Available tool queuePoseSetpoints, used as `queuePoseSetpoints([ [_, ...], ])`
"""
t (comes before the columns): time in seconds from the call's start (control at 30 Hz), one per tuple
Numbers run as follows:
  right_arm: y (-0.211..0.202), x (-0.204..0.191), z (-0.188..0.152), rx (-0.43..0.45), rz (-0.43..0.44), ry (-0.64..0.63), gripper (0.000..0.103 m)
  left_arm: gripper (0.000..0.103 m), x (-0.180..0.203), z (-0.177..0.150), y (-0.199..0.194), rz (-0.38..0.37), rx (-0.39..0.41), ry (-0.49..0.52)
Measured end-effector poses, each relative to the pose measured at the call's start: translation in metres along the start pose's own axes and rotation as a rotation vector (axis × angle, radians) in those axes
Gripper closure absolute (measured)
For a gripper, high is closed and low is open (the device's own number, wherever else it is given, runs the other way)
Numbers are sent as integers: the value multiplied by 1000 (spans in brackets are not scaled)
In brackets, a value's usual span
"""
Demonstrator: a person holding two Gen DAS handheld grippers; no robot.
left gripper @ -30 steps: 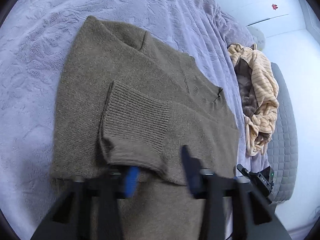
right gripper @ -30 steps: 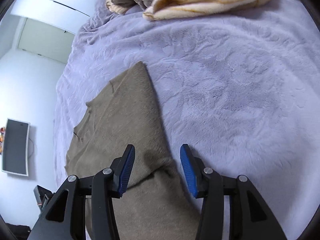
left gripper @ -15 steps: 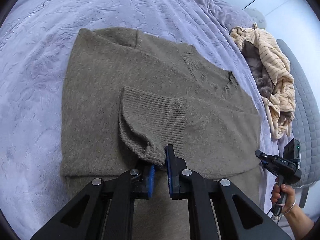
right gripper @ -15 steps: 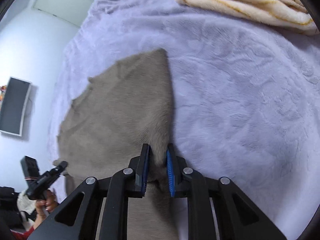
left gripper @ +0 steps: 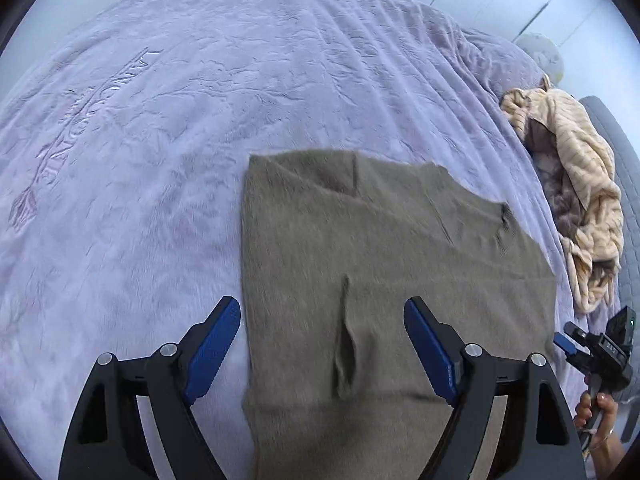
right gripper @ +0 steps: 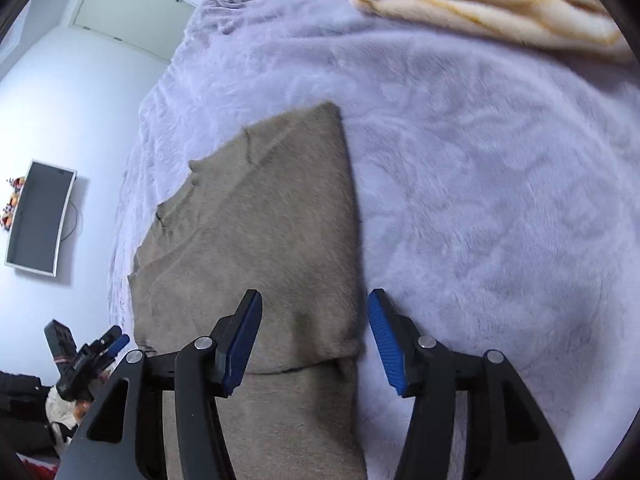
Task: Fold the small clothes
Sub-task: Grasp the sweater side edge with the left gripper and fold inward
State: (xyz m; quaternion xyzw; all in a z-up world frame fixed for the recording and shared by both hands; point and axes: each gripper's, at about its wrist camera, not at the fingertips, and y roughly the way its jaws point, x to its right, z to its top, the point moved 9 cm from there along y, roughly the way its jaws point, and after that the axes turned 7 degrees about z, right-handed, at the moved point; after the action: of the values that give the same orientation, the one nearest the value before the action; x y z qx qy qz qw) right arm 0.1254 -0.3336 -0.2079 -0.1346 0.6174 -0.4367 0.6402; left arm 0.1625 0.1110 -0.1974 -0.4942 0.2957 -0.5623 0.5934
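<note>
Overhead, lavender plush bedspread [left gripper: 200, 120], folded brown sweater [left gripper: 380, 260], left gripper [left gripper: 322, 344] and right gripper [right gripper: 314, 340] spread.

Left wrist view: from above and close, looking forward along the open left gripper [left gripper: 322, 320] over the brown sweater [left gripper: 384, 248] toward the far side of the purple blanket [left gripper: 160, 120]. Right wrist view: also high and near, facing along the open right gripper [right gripper: 314, 320] toward the striped cloth [right gripper: 480, 4]. Shared by both: the sweater [right gripper: 256, 224], the blanket [right gripper: 500, 180], the striped cloth [left gripper: 576, 184]. Each gripper visible in the other view, at the edge.
</note>
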Motion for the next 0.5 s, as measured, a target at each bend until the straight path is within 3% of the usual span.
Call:
queuePoseSetpoints([
  [0.23, 14, 15, 45, 71, 31, 124, 44, 20, -10, 29, 47, -11, -57, -85],
  [0.27, 18, 19, 48, 72, 38, 148, 44, 26, -10, 29, 49, -23, -61, -96],
  [0.3, 22, 23, 50, 69, 49, 177, 44, 42, -10, 30, 50, -21, -57, -91],
  [0.33, 26, 25, 51, 63, 63, 201, 47, 50, -11, 30, 49, -14, -52, -76],
  [0.37, 30, 25, 51, 52, 72, 215, 71, 69, -11, 31, 48, -15, -49, -68],
  [0.4, 33, 23, 50, 27, 76, 209, 88, 79, -10, 31, 45, -30, -49, -66],
  [0.5, 23, 5, 55, 51, 74, 105, 91, 80, -14, 33, 40, -40, -20, -60],
])
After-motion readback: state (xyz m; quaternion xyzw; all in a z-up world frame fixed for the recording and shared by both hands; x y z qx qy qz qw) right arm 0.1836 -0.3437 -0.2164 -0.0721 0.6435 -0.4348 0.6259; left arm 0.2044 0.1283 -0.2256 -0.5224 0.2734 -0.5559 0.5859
